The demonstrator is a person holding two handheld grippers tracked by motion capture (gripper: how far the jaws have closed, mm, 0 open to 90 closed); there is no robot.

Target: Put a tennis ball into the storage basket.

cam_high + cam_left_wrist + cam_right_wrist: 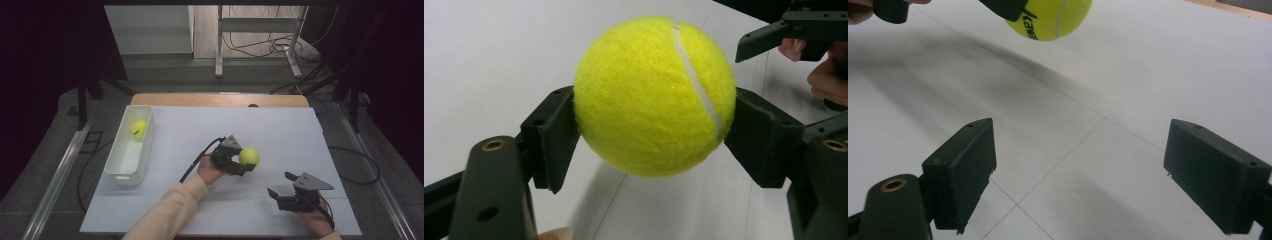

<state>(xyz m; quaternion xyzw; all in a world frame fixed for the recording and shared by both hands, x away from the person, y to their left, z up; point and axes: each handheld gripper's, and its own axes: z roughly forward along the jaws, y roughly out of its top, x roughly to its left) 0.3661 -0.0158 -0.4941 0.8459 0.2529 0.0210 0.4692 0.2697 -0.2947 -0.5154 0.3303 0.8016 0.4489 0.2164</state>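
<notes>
Black left gripper (654, 145) jaws clamped on fuzzy yellow-green tennis ball (655, 95), lifted clear of white table sheet (499, 55).

Ball (249, 156) held mid-table, shadow beneath it, no contact with surface. Right gripper (1080, 175) jaws apart, nothing between them, resting near front right. White rectangular plastic bin (123, 170) at left edge already holds a second yellow tennis ball (139, 128). Judged: pickup done; carry across to bin and release still left.
</notes>
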